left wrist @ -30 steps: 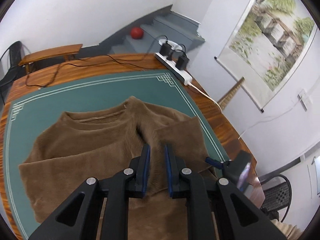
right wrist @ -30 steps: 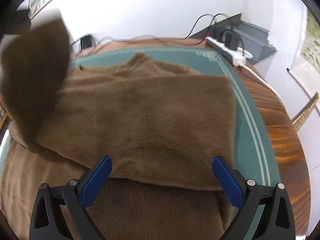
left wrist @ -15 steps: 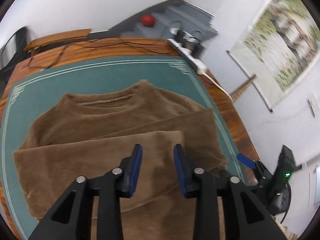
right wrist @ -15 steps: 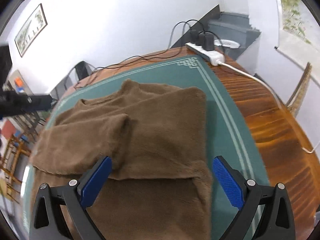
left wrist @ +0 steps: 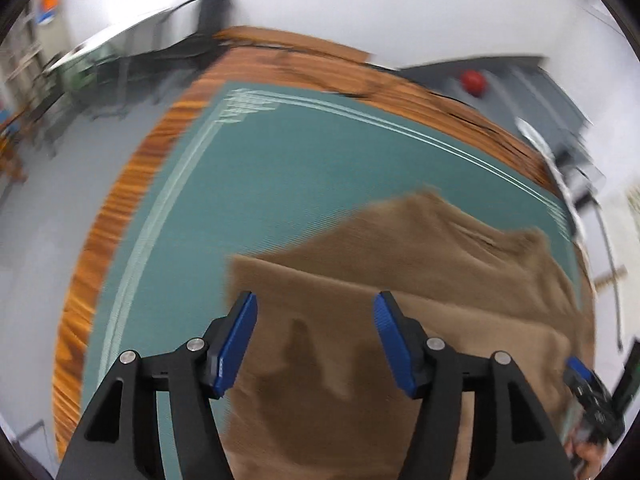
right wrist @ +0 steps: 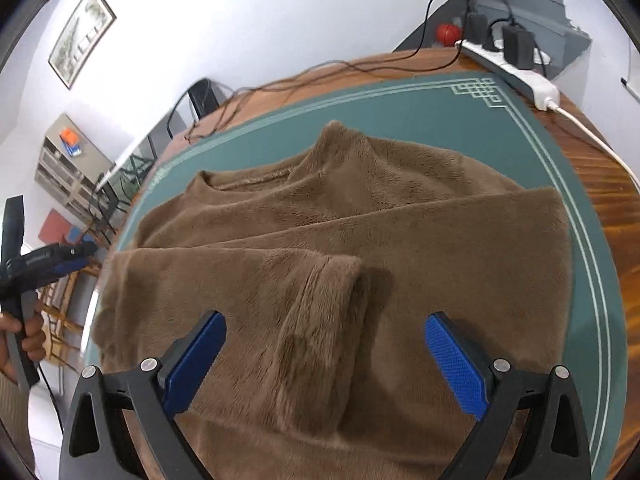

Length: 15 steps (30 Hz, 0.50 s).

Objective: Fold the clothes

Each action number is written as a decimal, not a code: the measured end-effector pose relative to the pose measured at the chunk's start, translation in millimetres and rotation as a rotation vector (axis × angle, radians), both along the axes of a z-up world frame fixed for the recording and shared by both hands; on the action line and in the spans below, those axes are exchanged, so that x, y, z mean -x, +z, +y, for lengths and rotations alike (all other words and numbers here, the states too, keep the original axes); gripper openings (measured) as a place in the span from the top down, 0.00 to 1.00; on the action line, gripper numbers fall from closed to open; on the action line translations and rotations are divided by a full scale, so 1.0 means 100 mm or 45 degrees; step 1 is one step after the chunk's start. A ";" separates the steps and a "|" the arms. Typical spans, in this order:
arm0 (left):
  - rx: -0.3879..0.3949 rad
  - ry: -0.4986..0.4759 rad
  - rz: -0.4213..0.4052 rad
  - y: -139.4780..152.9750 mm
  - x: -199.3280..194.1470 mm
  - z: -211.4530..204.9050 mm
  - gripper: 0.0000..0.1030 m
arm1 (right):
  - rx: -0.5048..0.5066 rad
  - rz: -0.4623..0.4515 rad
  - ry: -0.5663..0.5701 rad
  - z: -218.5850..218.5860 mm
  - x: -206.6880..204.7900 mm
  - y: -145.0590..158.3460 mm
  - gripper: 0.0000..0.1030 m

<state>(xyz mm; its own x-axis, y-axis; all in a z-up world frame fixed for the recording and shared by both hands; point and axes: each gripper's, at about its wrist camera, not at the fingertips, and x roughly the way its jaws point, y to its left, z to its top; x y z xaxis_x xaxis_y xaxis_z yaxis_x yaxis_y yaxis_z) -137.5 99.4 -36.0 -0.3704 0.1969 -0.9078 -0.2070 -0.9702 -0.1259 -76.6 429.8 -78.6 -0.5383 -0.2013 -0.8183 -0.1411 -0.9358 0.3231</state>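
A brown fleece sweater (right wrist: pixel 360 232) lies on the green mat (right wrist: pixel 440 112), collar toward the far side, both sleeves folded across its body. The left sleeve's cuff (right wrist: pixel 320 320) rests on top near the middle. My right gripper (right wrist: pixel 324 356) hovers open above the sweater's lower part, holding nothing. In the blurred left wrist view, my left gripper (left wrist: pixel 316 340) is open over the sweater (left wrist: pixel 400 300) near its left edge, also holding nothing. The left gripper (right wrist: pixel 52 260) also shows at the left edge of the right wrist view, held by a hand (right wrist: pixel 24 336).
The mat covers a round wooden table (right wrist: pixel 600 168). A white power strip (right wrist: pixel 516 68) with black plugs and trailing cables sits at the far right edge. A red ball (right wrist: pixel 447 33) lies on grey stairs behind. Shelves and chairs stand at the left.
My left gripper has let go of the sleeve, opened wide and swung left; the sleeve now lies folded across the sweater. My right gripper stays open.
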 end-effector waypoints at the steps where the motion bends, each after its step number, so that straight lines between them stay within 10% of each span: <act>1: 0.017 0.017 -0.006 -0.06 0.06 -0.04 0.36 | -0.007 -0.018 0.008 -0.01 0.04 -0.04 0.03; 11: 0.136 0.167 -0.060 -0.63 0.52 -0.40 0.36 | -0.173 -0.031 0.071 -0.18 0.04 -0.09 0.83; 15: 0.095 0.172 -0.048 -0.61 0.51 -0.46 0.31 | -0.332 0.011 0.022 -0.19 -0.08 0.05 0.85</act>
